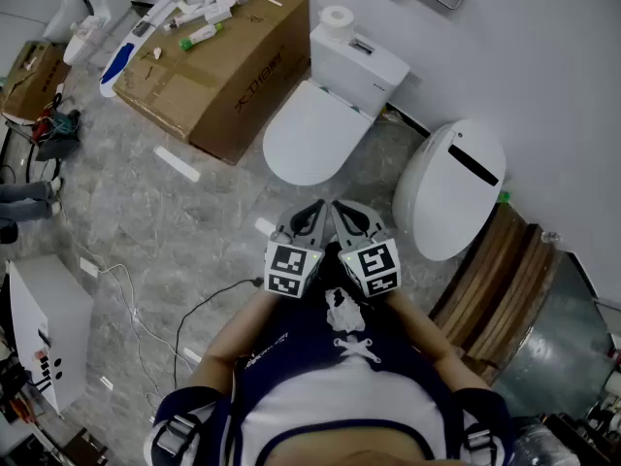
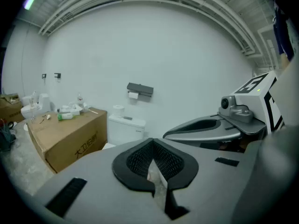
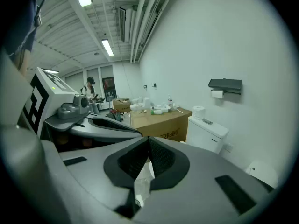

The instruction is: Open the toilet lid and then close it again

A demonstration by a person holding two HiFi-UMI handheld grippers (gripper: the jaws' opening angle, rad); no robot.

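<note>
The toilet lid [image 1: 309, 132] lies flat and closed over the bowl, straight ahead of the person. Its long axis runs from the hinge at the tank [image 1: 357, 61], far and slightly right, to its rounded front, which points near and left. The left gripper [image 1: 309, 217] and right gripper [image 1: 351, 219] are held side by side close to the person's chest, well short of the lid, each with its jaws drawn together on nothing. The toilet stands on a grey marbled floor [image 1: 146, 221] against a white wall [image 1: 543, 56], with a cluttered cardboard box [image 1: 223, 61] just left of it and, to the right, a white oval shell [image 1: 451, 190] that may be another toilet's lid.
</note>
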